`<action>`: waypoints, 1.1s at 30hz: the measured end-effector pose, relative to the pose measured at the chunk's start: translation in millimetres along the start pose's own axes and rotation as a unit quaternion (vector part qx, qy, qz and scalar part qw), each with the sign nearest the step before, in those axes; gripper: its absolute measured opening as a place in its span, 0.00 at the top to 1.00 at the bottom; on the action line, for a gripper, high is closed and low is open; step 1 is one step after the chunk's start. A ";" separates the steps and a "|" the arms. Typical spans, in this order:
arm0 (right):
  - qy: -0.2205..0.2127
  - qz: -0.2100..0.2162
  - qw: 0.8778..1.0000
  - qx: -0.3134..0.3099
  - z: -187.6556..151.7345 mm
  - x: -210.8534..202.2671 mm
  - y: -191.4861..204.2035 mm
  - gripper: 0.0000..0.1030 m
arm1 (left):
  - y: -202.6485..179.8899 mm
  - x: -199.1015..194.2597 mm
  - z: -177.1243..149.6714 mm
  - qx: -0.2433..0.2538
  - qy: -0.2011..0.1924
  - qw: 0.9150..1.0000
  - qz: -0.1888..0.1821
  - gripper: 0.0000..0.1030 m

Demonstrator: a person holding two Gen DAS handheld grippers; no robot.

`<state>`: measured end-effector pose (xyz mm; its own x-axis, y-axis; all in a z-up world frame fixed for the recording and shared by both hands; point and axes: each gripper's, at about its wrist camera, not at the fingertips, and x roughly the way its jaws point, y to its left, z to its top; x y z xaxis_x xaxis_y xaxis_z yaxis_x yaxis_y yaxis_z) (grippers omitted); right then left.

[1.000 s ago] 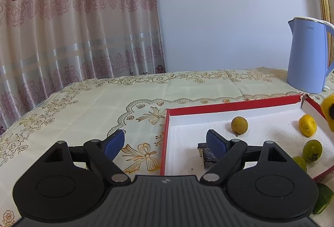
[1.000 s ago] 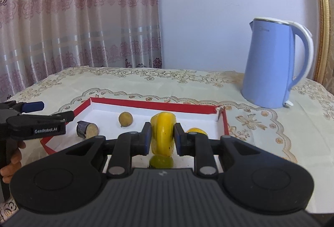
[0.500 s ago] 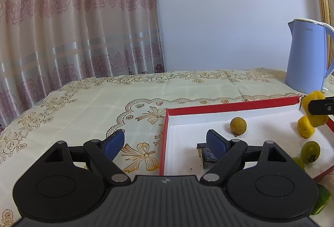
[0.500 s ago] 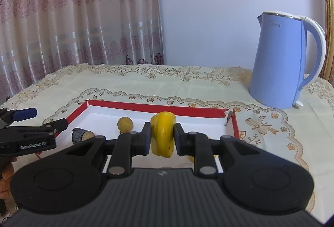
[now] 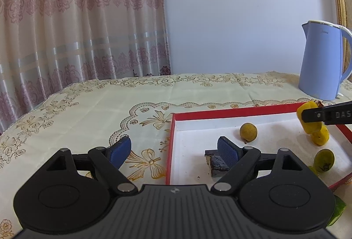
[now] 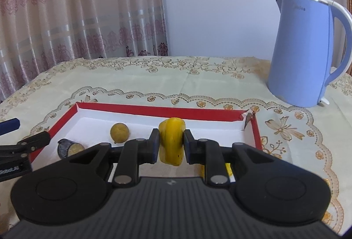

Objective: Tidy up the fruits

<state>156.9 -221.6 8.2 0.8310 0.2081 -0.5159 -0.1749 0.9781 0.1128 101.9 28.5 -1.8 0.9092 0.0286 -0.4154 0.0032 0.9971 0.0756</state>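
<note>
My right gripper [image 6: 169, 144] is shut on a yellow pepper-like fruit [image 6: 171, 142] and holds it above the right part of the red-rimmed white tray [image 6: 154, 109]; the fruit also shows in the left wrist view [image 5: 309, 121]. In the tray lie a round brownish-yellow fruit [image 6: 119, 132], a dark cut piece [image 6: 68, 148], a yellow fruit [image 5: 321, 137] and a green fruit [image 5: 323, 157]. My left gripper [image 5: 173, 150] is open and empty, straddling the tray's left wall [image 5: 170, 146], its right pad beside the dark piece [image 5: 216, 164].
A blue electric kettle [image 6: 303, 52] stands on the patterned tablecloth [image 5: 88, 111] behind the tray's right corner. A green fruit piece [image 5: 337, 210] lies outside the tray at the near right. A curtain hangs behind the table.
My right gripper has carried the yellow fruit forward and leftward over the tray. The left gripper has stayed where it was, open.
</note>
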 end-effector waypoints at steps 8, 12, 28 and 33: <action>0.026 -0.009 1.000 0.013 3.4 27.1 -5.3 0.77 | 1.0 1.8 0.8 -0.002 0.003 1.000 -0.004 0.17; 0.037 -0.011 0.999 0.018 0.9 36.1 -8.3 0.62 | 0.2 3.8 -0.2 -0.001 0.007 1.000 0.000 0.17; -0.109 0.037 0.992 0.051 -65.8 -135.5 4.6 0.40 | -1.4 4.3 1.1 0.003 0.001 1.000 0.003 0.17; -0.081 0.032 0.996 0.032 -97.0 -143.8 22.1 0.40 | 4.6 -14.3 2.2 -0.022 0.007 1.000 0.006 0.17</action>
<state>-17.7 -229.5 2.6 0.8940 0.2623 -0.3633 -0.2012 0.9594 0.1976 89.9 32.6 6.6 0.9035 0.0409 -0.4267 -0.0261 0.9988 0.0404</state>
